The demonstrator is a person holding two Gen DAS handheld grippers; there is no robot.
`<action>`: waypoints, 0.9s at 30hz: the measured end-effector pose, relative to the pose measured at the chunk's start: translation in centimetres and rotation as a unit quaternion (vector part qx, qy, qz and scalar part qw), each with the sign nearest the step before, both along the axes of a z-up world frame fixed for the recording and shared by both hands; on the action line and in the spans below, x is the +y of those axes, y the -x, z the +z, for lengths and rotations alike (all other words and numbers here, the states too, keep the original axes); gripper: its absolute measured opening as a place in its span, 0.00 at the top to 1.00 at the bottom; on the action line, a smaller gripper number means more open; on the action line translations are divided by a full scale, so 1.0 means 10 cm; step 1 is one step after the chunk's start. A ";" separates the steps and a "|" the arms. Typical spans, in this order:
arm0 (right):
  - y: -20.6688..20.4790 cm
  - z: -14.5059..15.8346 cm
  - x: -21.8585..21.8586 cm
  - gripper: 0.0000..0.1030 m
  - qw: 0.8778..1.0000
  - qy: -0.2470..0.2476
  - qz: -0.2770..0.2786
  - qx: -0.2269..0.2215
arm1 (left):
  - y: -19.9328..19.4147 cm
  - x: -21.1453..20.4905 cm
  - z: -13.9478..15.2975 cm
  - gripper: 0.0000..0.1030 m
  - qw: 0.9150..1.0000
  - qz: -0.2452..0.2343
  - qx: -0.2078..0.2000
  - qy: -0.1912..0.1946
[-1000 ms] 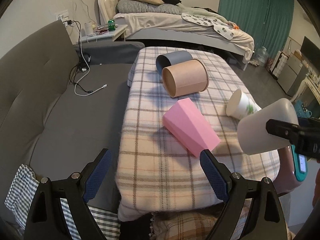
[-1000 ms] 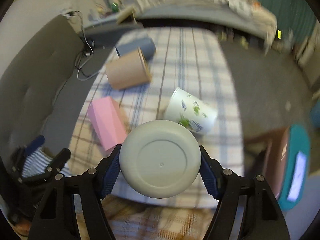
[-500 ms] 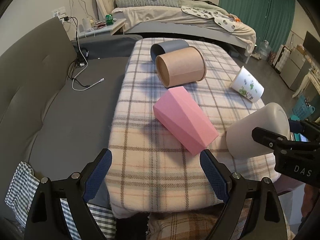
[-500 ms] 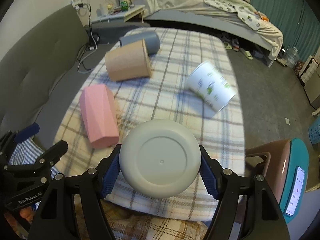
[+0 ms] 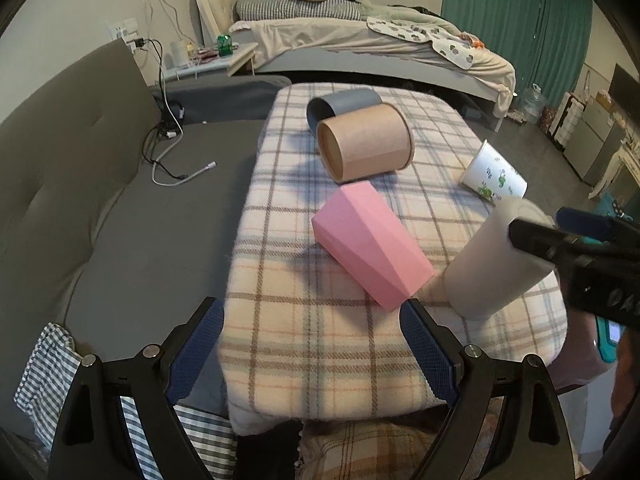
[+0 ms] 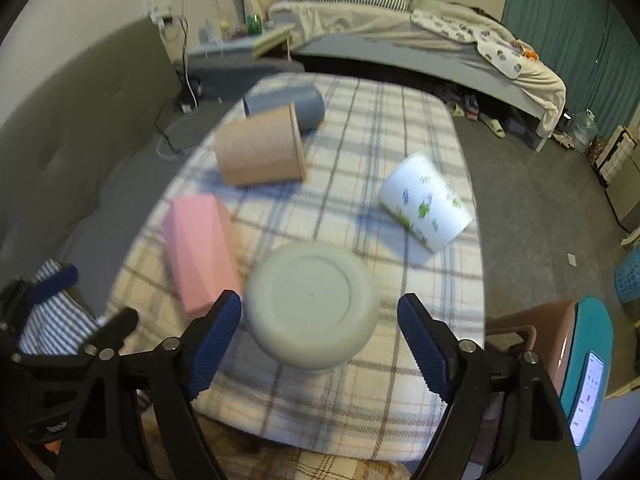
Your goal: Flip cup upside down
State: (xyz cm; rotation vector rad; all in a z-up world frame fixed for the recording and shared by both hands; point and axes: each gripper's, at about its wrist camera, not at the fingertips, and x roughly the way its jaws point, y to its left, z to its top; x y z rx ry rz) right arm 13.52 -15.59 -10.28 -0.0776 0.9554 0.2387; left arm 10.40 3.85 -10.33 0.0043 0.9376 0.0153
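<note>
Cup (image 6: 311, 312) base-up, blurred, near the tabletop's (image 5: 320, 340) front edge.
It sits between the right gripper's (image 6: 320, 322) released jaws, apparently untouched; left gripper (image 5: 312, 344) open, empty.

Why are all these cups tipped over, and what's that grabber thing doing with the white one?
A person is turning cups upside down. The right gripper has its jaws open around the beige cup, which sits bottom-up on the checked blanket. The left gripper waits open, holding nothing. The pink cup, brown cup, gray cup and printed cup lie on their sides.
</note>
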 end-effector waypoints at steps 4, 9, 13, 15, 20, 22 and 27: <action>0.14 0.30 -0.11 0.21 0.999 -0.017 -0.005 -0.029 | 0.12 -0.05 0.24 0.10 1.000 0.002 -0.026 -0.006; 0.47 0.67 -0.31 0.21 0.996 -0.043 -0.012 -0.074 | 0.38 -0.20 0.65 0.10 0.997 -0.004 -0.078 -0.024; 0.80 0.92 -0.47 0.21 0.992 -0.051 -0.014 -0.111 | 0.61 -0.29 0.91 0.10 0.993 -0.003 -0.117 -0.024; 0.92 0.99 -0.53 0.21 0.991 -0.052 -0.015 -0.123 | 0.70 -0.35 1.02 0.10 0.991 -0.005 -0.134 -0.024; 1.24 1.08 -0.69 0.20 0.986 -0.054 -0.024 -0.153 | 0.92 -0.48 1.15 0.10 0.986 -0.009 -0.165 -0.028; 1.33 1.07 -0.75 0.18 0.985 -0.058 -0.031 -0.159 | 1.01 -0.53 1.16 0.10 0.984 -0.006 -0.175 -0.034; 1.47 0.94 -0.87 0.07 0.982 -0.070 -0.049 -0.171 | 1.17 -0.55 1.11 0.03 0.979 0.003 -0.200 -0.036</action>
